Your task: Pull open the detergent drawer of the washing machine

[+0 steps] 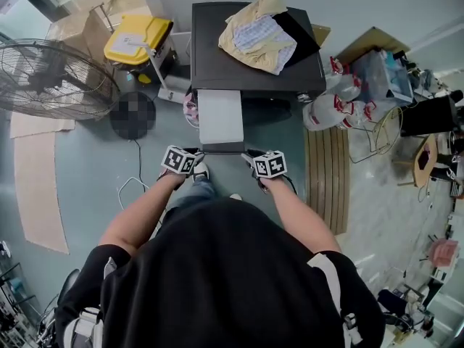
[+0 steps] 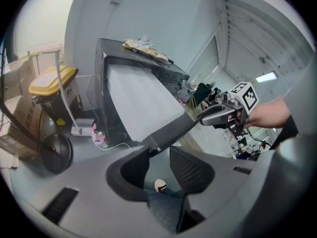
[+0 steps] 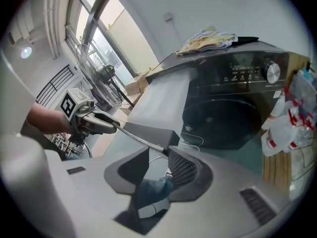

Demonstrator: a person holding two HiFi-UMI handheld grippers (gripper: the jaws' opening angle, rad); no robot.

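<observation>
The dark washing machine (image 1: 246,75) stands ahead with clothes (image 1: 257,38) piled on its top. Its grey detergent drawer (image 1: 221,118) sticks far out toward me. My left gripper (image 1: 196,154) is at the left corner of the drawer's dark front, my right gripper (image 1: 251,156) at the right corner. In the left gripper view the drawer front (image 2: 173,130) ends between the tips of the left gripper (image 2: 156,150), whose jaws stand apart. The right gripper (image 3: 157,151) has its jaws parted at the other corner of the drawer front (image 3: 148,135). Door and dial (image 3: 270,72) face it.
A large floor fan (image 1: 51,75) and a yellow-lidded bin (image 1: 138,38) stand left of the machine. Filled plastic bags (image 1: 330,107) and a slatted wooden board (image 1: 326,180) lie on its right. Cardboard (image 1: 43,187) covers the floor at left. My feet are under the drawer.
</observation>
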